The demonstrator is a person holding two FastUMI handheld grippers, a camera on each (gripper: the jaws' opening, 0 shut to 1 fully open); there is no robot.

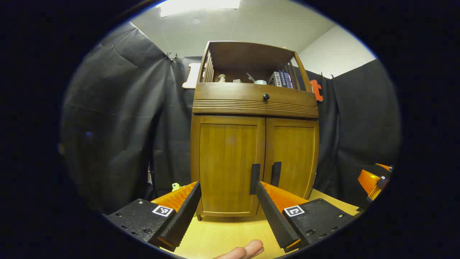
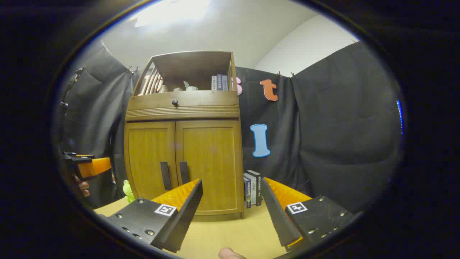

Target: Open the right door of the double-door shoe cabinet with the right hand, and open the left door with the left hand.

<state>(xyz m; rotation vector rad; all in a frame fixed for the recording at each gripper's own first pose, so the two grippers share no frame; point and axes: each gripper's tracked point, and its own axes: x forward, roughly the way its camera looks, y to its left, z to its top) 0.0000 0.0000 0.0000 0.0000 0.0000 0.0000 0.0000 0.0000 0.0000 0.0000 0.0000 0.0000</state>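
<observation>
A brown wooden shoe cabinet (image 1: 255,108) stands on the table with both doors closed. Its left door (image 1: 228,162) and right door (image 1: 293,158) each carry a dark vertical handle near the middle seam: left handle (image 1: 255,178), right handle (image 1: 276,174). My left gripper (image 1: 228,190) is open, a short way in front of the left door, touching nothing. In the right gripper view the cabinet (image 2: 183,108) sits left of centre, its right door (image 2: 210,165) and right handle (image 2: 183,172) ahead of my open right gripper (image 2: 231,187).
The cabinet has a drawer with a round knob (image 1: 266,96) and an open top shelf with books and small items. Several books (image 2: 252,189) stand right of the cabinet. A small green toy (image 2: 127,190) sits at its left. A yellow wooden tabletop (image 1: 222,233) lies below.
</observation>
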